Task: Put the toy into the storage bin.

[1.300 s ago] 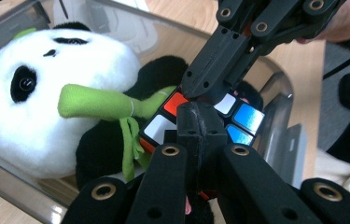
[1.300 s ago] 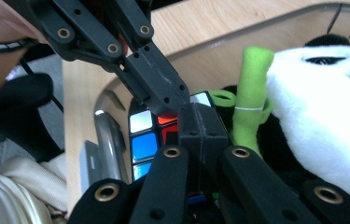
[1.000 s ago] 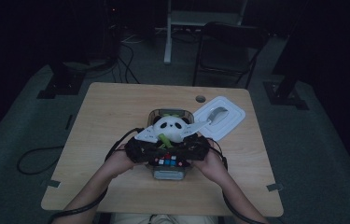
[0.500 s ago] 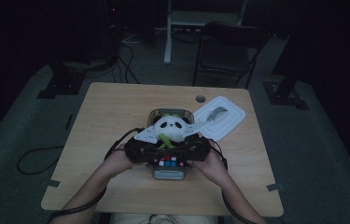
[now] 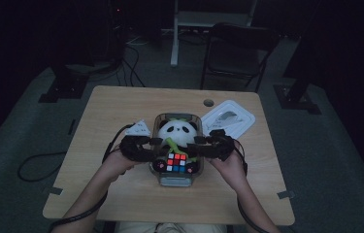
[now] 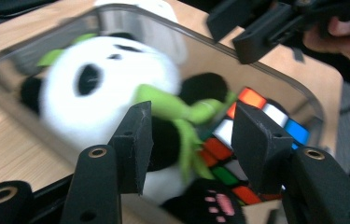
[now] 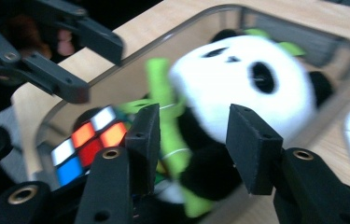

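Both tongs half open, nothing between the pads; the jaws have just been opening. Left gripper sits at the left long wall of the clear bin, right gripper at the right wall, tips pointing inward at each other.

Nearest the person: puzzle cube, at the near end of the bin, just behind both sets of tips. Rigid, light, square flat faces; looks slick plastic, so I'd pinch two opposite faces flat-on, not corners.

Between the tips: plush panda, lying in the bin, white head toward the far end, dark body under the green bamboo piece. Soft, light, squashy. It'll deform before it holds, so take the body or the neck, not the round head. Bamboo strip looks floppy, poor handle.

Bin itself: thin, stiff, smooth walls. Two-sided pinch on opposite rims is likely the stable hold.

Beyond right tongs: white lid flat on the table.
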